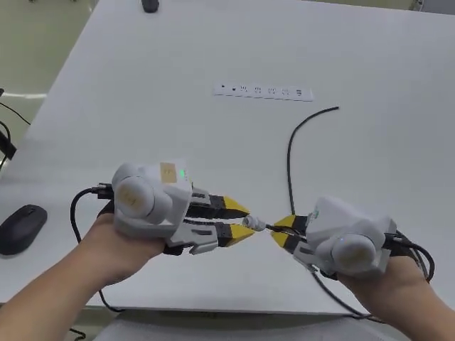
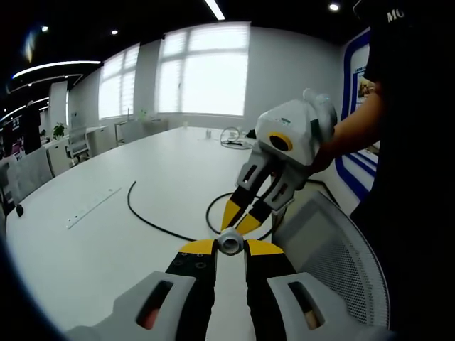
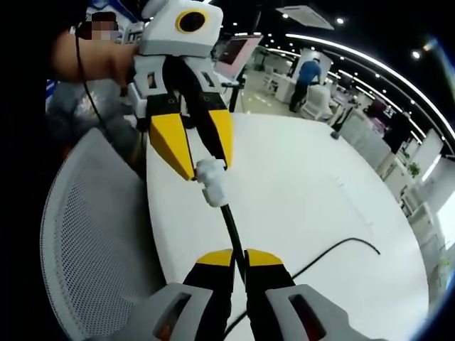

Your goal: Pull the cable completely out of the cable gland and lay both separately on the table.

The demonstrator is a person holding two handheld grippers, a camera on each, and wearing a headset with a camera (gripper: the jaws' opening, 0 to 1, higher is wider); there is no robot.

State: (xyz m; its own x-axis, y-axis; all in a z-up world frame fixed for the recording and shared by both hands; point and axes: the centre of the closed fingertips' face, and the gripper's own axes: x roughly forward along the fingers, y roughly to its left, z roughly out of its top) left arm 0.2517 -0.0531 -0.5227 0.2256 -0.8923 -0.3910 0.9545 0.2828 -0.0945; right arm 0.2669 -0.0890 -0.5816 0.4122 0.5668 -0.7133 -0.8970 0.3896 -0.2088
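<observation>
Closest to us, just over the near edge of the tabletop (image 1: 178, 71), we have the left gripper (image 2: 229, 246) pinched narrow on the white cable gland (image 3: 211, 182). The right gripper (image 3: 239, 258) is pinched tight on the black cable (image 1: 290, 153), just beside where it leaves the gland. Both are in the air, and the cable is not yet out of the gland.

To do this pull well, we judge that the two grippers should move apart along the line of the cable, with no bend at the gland's mouth, where the seal would bind. The left grip should sit firm on the gland body so it does not twist free. We grip the cable close to the gland, so one pull may not clear its length; we may need to re-grip further along. Past the right gripper the cable runs away across the tabletop to a free end, so slack should not hinder us.

Counting from near to far, we find:
- two grippers
- one gland
- one cable to free, apart from the grippers' own leads
- one dark mouse (image 1: 21, 227) at the left edge
- one white power strip (image 1: 263, 91) in the middle
- one more dark thing (image 1: 149, 6) at the far edge, likely a second mouse, though we cannot be sure
</observation>
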